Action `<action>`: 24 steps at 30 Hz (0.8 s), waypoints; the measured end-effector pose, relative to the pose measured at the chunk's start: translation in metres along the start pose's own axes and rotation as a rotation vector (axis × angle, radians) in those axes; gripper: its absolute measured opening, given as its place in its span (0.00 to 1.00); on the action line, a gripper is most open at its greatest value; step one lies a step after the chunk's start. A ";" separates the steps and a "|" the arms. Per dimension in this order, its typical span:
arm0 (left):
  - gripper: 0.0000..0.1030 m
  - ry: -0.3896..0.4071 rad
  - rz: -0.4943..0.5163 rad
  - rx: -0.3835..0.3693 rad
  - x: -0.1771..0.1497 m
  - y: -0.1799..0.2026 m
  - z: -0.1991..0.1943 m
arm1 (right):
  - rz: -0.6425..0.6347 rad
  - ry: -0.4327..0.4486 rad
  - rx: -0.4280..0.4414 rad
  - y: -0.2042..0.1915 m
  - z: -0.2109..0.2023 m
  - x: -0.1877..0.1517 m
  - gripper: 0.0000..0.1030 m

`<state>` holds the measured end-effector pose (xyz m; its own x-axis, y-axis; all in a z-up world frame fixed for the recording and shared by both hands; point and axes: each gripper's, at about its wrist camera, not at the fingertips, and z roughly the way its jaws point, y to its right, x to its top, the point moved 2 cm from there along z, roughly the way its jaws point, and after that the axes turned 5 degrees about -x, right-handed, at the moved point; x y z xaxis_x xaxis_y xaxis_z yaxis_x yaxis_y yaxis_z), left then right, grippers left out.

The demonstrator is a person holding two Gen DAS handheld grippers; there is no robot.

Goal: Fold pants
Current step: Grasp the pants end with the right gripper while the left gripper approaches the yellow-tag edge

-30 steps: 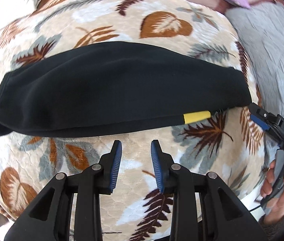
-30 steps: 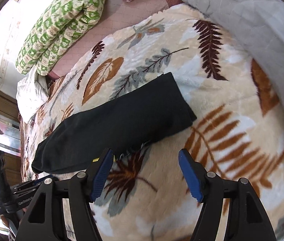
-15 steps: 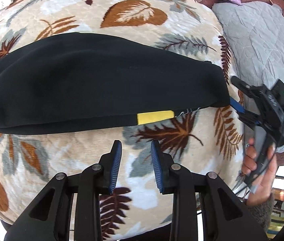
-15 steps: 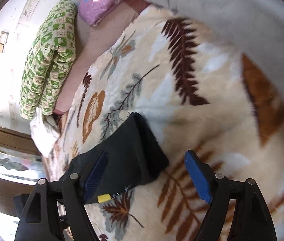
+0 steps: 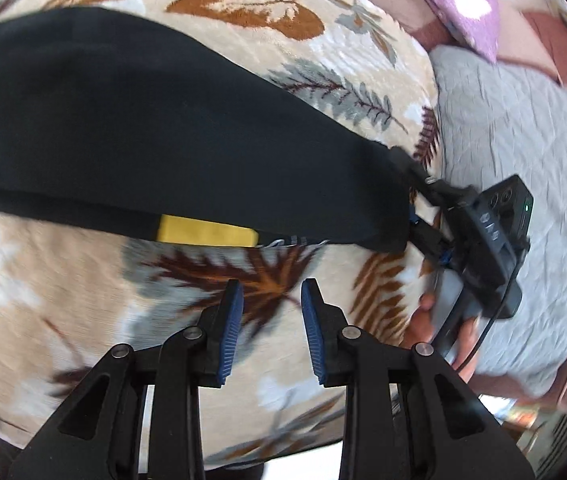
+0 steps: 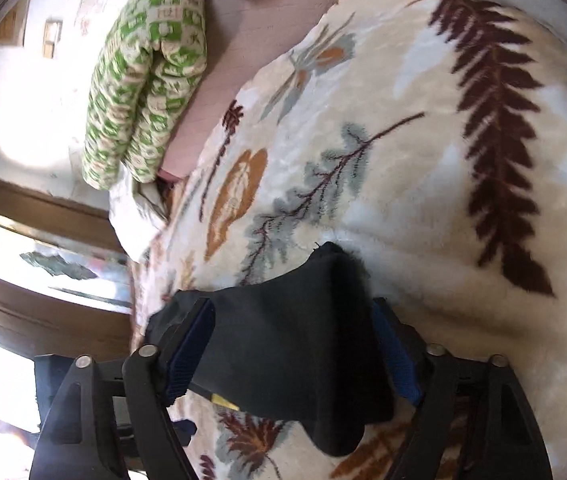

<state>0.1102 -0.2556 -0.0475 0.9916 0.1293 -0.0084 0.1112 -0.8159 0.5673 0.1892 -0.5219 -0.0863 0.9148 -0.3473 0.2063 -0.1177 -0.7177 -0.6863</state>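
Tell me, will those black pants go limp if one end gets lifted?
Probably limp: the black pants lie flat, following the leaf blanket. Probably light too. Their end bunches between the right tongs, so the fabric likely crumples easily.

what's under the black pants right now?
The leaf-print blanket lies under the black pants, showing around them. A yellow tag peeks out at the hem; anything beneath is covered.

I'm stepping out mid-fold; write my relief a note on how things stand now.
Right gripper: jaws have just been closing around the end of the black pants; grip not yet sure.
Left gripper: narrowly open, empty, above the blanket near the pants' yellow tag.
Pants lie as a long flat strip on the blanket.
Left: secure the grip, fold the strip across.
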 end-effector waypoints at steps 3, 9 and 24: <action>0.27 0.028 -0.060 -0.028 -0.003 0.010 0.015 | 0.016 -0.019 -0.010 0.004 0.003 0.000 0.54; 0.27 0.082 -0.214 -0.115 -0.002 0.015 0.038 | 0.054 -0.018 0.023 0.009 0.001 -0.002 0.56; 0.26 0.225 -0.360 -0.162 0.004 -0.001 0.055 | 0.049 -0.059 0.036 0.010 -0.002 -0.003 0.58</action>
<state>0.1180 -0.2853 -0.0932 0.8505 0.5225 -0.0600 0.4169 -0.6003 0.6825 0.1843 -0.5288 -0.0923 0.9295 -0.3446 0.1311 -0.1498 -0.6779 -0.7197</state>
